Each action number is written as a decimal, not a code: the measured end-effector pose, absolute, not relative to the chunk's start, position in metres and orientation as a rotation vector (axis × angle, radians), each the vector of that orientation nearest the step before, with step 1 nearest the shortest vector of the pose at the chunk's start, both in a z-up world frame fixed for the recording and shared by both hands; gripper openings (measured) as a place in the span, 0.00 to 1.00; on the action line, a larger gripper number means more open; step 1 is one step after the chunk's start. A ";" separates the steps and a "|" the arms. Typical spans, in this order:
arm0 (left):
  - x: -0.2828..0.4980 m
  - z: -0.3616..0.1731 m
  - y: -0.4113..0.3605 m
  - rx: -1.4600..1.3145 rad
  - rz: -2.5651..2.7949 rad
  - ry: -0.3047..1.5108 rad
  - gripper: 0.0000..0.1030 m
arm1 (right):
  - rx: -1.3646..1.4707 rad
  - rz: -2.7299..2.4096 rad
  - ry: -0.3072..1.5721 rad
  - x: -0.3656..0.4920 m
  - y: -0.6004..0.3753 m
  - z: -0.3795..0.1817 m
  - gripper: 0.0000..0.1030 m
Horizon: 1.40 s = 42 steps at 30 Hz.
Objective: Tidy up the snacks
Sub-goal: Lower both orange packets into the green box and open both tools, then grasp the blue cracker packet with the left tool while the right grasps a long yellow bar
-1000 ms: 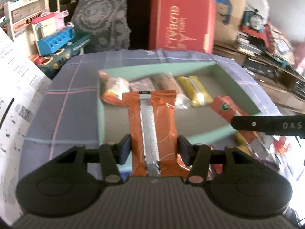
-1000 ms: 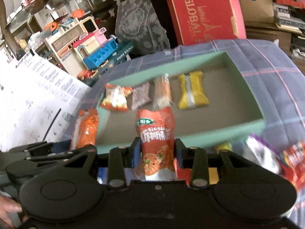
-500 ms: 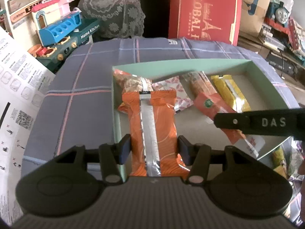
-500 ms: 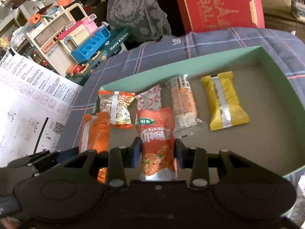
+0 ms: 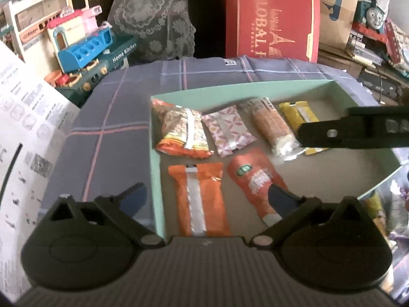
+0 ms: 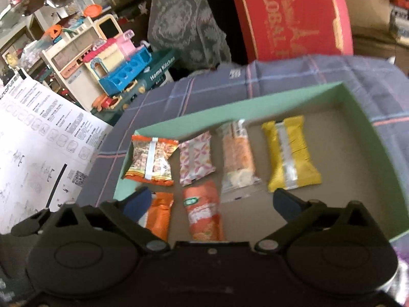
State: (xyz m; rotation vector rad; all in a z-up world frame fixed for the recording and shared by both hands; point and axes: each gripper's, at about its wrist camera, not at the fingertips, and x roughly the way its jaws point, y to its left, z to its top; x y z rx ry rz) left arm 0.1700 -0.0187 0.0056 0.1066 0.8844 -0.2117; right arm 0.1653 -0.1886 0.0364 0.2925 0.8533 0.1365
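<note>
Both my tongs stand wide and hold nothing. The left tongs (image 5: 205,198) hover over the near end of the orange bar (image 5: 200,199), which lies flat in the green box (image 5: 230,90). Its left finger (image 5: 131,198) sits outside the box wall, its right finger (image 5: 280,199) over the foot of the red pouch (image 5: 255,181) just beside the bar. The right tongs (image 6: 213,202) straddle the same pair from their own side, the red pouch (image 6: 204,212) between the fingers.

The risk I see is in pulling back — a low finger could catch the pouch's tail or the box wall and drag the row askew. Farther out lie the peanut pack (image 5: 182,131), pink packet (image 5: 227,130), cracker sleeve (image 5: 272,128) and yellow bar (image 6: 291,153); a careless sweep could shove them together. The two tongs are also close and could knock each other.
</note>
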 end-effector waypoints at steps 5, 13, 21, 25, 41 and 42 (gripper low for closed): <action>0.155 0.012 -0.026 0.069 -0.227 0.894 1.00 | 0.286 0.114 0.830 0.138 -0.210 0.047 1.00; 0.120 0.016 -0.047 0.115 -0.264 0.893 1.00 | 0.296 0.082 0.823 0.095 -0.239 0.049 1.00; 0.091 0.009 -0.018 0.105 -0.227 0.908 1.00 | 0.330 0.065 0.807 0.048 -0.258 0.047 1.00; 0.085 0.003 0.007 0.062 -0.172 0.938 1.00 | 0.383 0.065 0.817 0.033 -0.263 0.035 1.00; 0.074 -0.056 0.008 0.092 -0.106 1.026 1.00 | 0.432 -0.027 0.927 -0.006 -0.274 -0.018 1.00; 0.074 -0.058 0.007 0.098 -0.105 1.025 1.00 | 0.420 -0.035 0.926 -0.007 -0.273 -0.020 1.00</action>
